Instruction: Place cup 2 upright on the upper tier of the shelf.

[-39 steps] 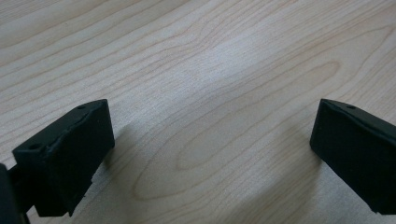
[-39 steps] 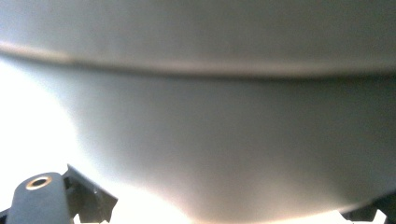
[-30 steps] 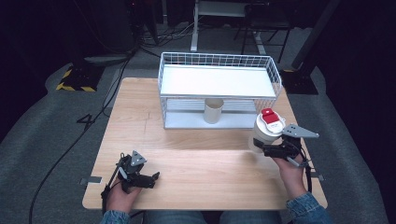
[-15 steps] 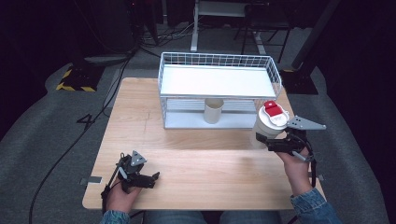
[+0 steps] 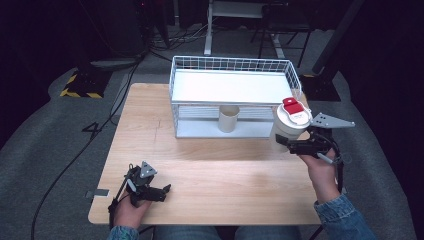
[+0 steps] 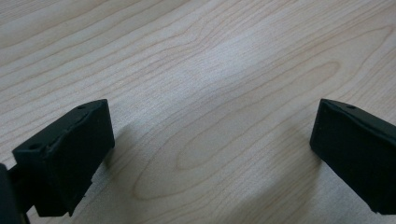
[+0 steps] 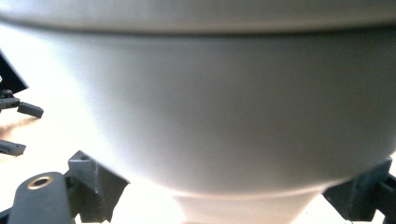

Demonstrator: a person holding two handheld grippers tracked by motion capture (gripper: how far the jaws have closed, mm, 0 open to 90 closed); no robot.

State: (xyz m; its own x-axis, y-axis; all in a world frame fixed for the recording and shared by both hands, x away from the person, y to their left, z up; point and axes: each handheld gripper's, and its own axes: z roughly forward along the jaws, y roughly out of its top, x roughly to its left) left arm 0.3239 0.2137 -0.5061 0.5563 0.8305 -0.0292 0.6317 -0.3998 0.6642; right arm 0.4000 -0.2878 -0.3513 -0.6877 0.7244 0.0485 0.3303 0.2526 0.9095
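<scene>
High view: our right gripper [image 5: 289, 142] grips a white cup [image 5: 288, 125] with a red-tabbed lid, held above the table's [image 5: 225, 175] right edge, just beside the front right corner of the wire rack [image 5: 235, 95]. A tan cup [image 5: 229, 118] stands on the rack's lower shelf. Our left gripper [image 5: 162, 191] rests near the front left, jaws spread wide over bare wood.
</scene>
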